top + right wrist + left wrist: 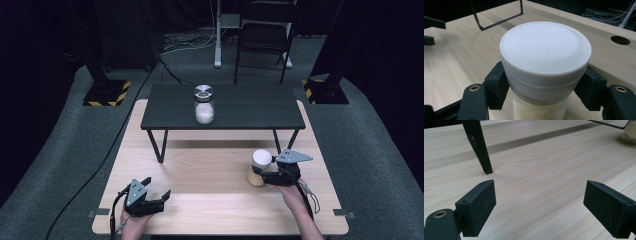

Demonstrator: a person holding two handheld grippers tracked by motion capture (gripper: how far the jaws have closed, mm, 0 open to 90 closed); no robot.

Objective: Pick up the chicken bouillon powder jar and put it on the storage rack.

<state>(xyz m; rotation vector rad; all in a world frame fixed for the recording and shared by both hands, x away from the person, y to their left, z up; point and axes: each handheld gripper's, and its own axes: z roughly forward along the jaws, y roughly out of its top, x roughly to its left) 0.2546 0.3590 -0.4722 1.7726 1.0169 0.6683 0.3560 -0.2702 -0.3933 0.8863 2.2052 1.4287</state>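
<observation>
Right gripper view: white-lidded jar (545, 65) clamped between right claw (544, 87) pads, just under lid.

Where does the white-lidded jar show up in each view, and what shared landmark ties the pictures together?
High view: white-lidded jar right of centre on the light table, clamped in the right tongs.
Left gripper view: a blurred bit of it at the top right corner.
Right gripper view: centre, close up.
Shared landmark: the dark stand's leg.
</observation>
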